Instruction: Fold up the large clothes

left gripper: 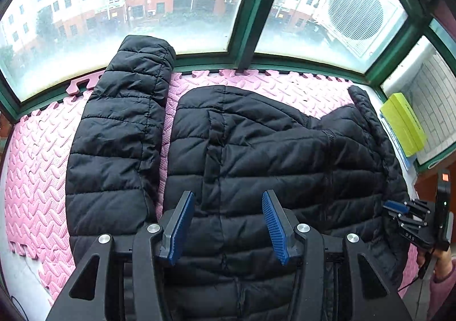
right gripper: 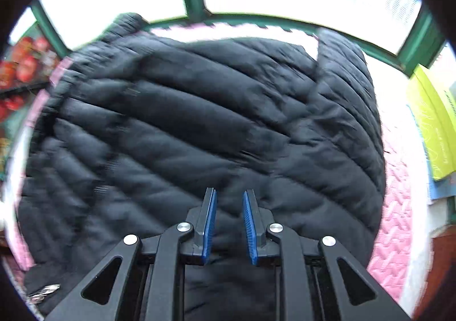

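We see the black puffer jacket (left gripper: 256, 155) spread on the pink foam mat (left gripper: 37, 155), 1 sleeve (left gripper: 119, 127) stretched towards the window. Our left gripper (left gripper: 228, 224) hangs over it, jaws moderately wide, empty. Our right gripper (right gripper: 228, 224) hovers over the jacket, jaws narrow, gripping nothing.

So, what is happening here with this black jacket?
A person holds a gripper in each hand above a black puffer jacket spread on a pink foam mat by the window. The left gripper is open and holds nothing. The right gripper is slightly open, also with nothing between its pads. One sleeve lies stretched out beside the body, so the folding looks only partly done.
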### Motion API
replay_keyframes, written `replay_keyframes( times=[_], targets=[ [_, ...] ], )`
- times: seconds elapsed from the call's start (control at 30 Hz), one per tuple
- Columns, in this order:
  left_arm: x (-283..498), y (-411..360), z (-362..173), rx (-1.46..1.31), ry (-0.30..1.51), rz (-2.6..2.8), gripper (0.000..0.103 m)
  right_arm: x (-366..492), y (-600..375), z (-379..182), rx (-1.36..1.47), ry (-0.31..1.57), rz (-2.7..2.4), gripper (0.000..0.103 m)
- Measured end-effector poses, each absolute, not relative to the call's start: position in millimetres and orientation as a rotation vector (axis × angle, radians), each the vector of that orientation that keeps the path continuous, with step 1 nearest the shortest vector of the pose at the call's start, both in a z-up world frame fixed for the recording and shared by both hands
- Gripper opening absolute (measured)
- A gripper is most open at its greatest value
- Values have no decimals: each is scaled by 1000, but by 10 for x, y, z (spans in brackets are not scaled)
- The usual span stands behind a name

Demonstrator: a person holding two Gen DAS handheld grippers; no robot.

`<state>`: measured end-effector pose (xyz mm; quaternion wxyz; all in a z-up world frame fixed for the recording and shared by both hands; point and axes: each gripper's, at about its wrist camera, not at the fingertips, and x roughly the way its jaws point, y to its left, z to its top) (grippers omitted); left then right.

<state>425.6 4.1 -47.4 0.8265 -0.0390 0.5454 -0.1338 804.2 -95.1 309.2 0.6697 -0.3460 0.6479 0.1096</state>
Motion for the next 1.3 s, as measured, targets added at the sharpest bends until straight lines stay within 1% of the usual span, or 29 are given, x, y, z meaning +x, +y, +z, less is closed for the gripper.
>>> replay_keyframes(
  times=[0.03, 0.07, 0.23, 0.37, 0.4, 0.43, 0.47, 0.5, 0.6, 0.67, 0.77, 0.8, 0.87, 0.93, 0.97, 1.0, 1.03, 1.1, 1.13, 1.23, 1.3],
  targets=[
    [4343, 52, -538, -85, 1172, -276, 53, 8067, -1038, 3073, -788, 1472, 198, 22],
    [4440, 75, -606, -91, 1184, -266, 53, 8082, -1138, 3074, -784, 1477, 158, 18],
    [4723, 135, -936, -80, 1204, -269, 53, 8079, -1426, 3197, -742, 1497, 68, 18],
    [4980, 249, -1165, -164, 1221, -272, 53, 8281, -1435, 3347, -566, 1481, 146, 24],
    [5039, 288, -1196, -193, 1221, -276, 59, 8353, -1428, 3356, -527, 1478, 167, 26],
    [5071, 315, -1218, -211, 1217, -271, 69, 8441, -1405, 3318, -490, 1478, 176, 38],
    [5111, 350, -1240, -227, 1211, -261, 73, 8515, -1393, 3283, -458, 1475, 179, 54],
    [5153, 385, -1268, -241, 1208, -255, 74, 8586, -1389, 3250, -436, 1469, 178, 59],
    [5246, 428, -1368, -281, 1230, -261, 74, 8769, -1401, 3141, -374, 1471, 186, 60],
    [5296, 417, -1421, -286, 1245, -269, 80, 8802, -1376, 3096, -376, 1463, 177, 62],
    [5372, 347, -1457, -268, 1241, -280, 80, 8910, -1314, 2980, -409, 1469, 165, 66],
    [5388, 310, -1461, -252, 1234, -286, 79, 8935, -1300, 2957, -402, 1480, 166, 67],
    [5392, 235, -1462, -205, 1208, -297, 68, 8974, -1262, 2928, -414, 1478, 161, 70],
    [5328, 198, -1426, -161, 1168, -312, 47, 8999, -1237, 2885, -431, 1482, 159, 72],
    [5294, 190, -1392, -149, 1148, -321, 41, 9005, -1230, 2866, -432, 1483, 161, 73],
    [5250, 191, -1346, -131, 1122, -314, 32, 9003, -1230, 2854, -440, 1482, 162, 73],
    [5205, 200, -1294, -118, 1099, -297, 26, 8998, -1210, 2844, -453, 1481, 164, 73],
    [5081, 236, -1179, -79, 1048, -243, 22, 8983, -1139, 2838, -471, 1462, 171, 73],
    [5009, 254, -1124, -53, 1017, -202, 21, 8964, -1086, 2836, -491, 1448, 178, 72],
    [4721, 332, -941, 32, 891, -83, 21, 8928, -848, 2813, -542, 1384, 223, 70],
    [4585, 455, -912, 49, 874, -15, 21, 8910, -680, 2763, -576, 1354, 256, 70]
  ],
)
